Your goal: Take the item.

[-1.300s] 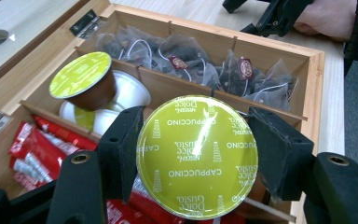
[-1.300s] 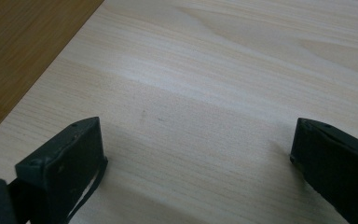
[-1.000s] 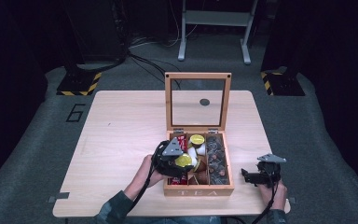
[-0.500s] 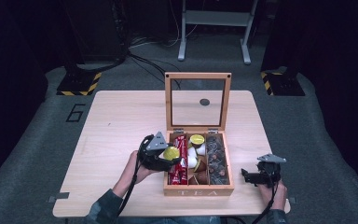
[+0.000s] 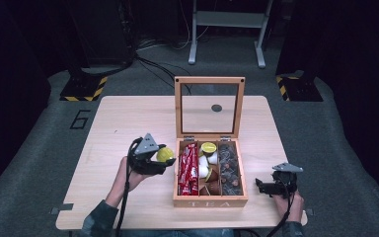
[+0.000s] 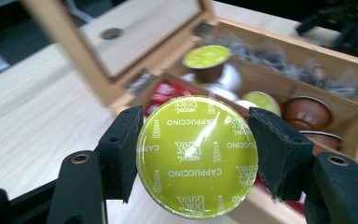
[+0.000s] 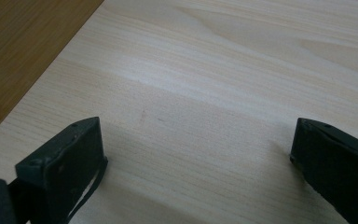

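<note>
A round coffee capsule (image 6: 197, 156) with a yellow-green foil lid printed "Dolce Gusto Cappuccino" sits clamped at its rim between the left gripper's (image 5: 159, 160) two black pads, lid facing the gripper camera, held above the table just left of the wooden tea box (image 5: 210, 201). The box stands open, its glass-paned lid (image 5: 209, 106) upright (a dark round spot shows through the pane). Its left compartment holds red sachets (image 5: 188, 168), the middle one more capsules (image 5: 208, 147), green-lidded, white and brown, the right one dark wrapped pieces (image 5: 230, 168).
</note>
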